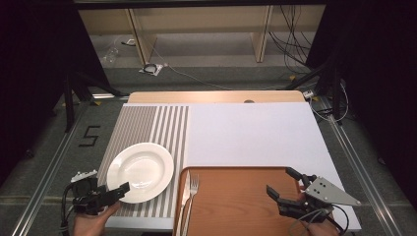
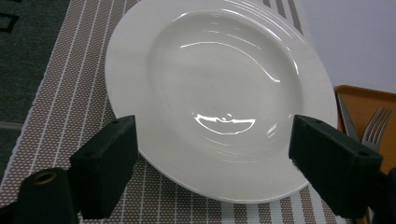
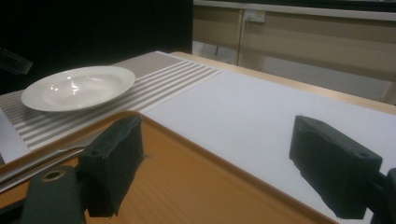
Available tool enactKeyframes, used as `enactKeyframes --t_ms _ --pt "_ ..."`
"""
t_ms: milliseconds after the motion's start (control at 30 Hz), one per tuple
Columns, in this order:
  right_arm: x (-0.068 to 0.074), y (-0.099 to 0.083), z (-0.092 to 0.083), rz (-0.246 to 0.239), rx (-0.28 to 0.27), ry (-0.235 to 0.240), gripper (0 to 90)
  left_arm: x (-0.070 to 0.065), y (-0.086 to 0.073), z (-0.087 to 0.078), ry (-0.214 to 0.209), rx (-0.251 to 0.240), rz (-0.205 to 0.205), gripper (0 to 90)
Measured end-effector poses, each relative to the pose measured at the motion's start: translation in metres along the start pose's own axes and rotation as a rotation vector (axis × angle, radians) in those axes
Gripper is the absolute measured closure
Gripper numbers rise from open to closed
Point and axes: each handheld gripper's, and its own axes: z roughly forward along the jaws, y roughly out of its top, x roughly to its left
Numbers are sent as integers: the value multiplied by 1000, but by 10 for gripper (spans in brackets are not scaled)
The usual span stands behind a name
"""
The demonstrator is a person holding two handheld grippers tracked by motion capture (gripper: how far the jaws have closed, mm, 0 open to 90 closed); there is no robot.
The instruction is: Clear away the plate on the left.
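A round white ceramic plate (image 1: 140, 172) with a deep centre lies on a grey-and-white striped woven placemat (image 1: 147, 123), at the left part of the bench (image 1: 246, 132), which is covered by a white sheet. The plate is empty and it shines under the light. In the left claw view the same plate (image 2: 210, 93) is seen between the two black jaws, just ahead of them.

The left claw (image 1: 120, 189) is at the near left corner of the placemat, held by a hand (image 1: 91, 223) that comes from the bottom edge. Its jaws are spread apart and hold nothing; the tip is at the near rim of the plate (I cannot tell if it touches the rim or only hangs over it).

To the right of the placemat there is a rectangular orange-brown wooden tray (image 1: 236, 201), at the near edge of the bench. On its left side lie a metal table knife (image 1: 185, 194) and a metal fork (image 1: 193, 189), side by side, with their tips pointing away from the person. The rest of the tray is bare.

The right claw (image 1: 285, 184) is over the right end of the tray, with the grey three-cornered plate on top of it. Its jaws are also wide apart, with nothing between them. In the right claw view one jaw is over the tray (image 3: 187, 182) and the other one is over the white sheet beyond the tray's rim; the plate (image 3: 77, 86) is seen far off on the placemat (image 3: 154, 79).
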Motion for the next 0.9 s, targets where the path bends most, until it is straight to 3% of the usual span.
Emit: enactKeyframes --t_ms 167,333,533,667,767,900 --pt "0 0 0 -3 4 0 184 4 -2 2 -19 25 -37 153" --pt "0 0 0 -7 4 -2 184 12 -3 2 -40 36 -105 154" --pt "0 0 0 -6 4 -3 185 19 -9 4 -105 50 -234 155" --pt "0 0 0 -9 5 -4 185 24 -12 8 -119 70 -303 155" --pt "0 0 0 -8 3 -4 185 28 -14 9 -145 53 -366 156" --pt "1 0 0 -8 2 -2 185 35 -17 12 -195 79 -438 158"
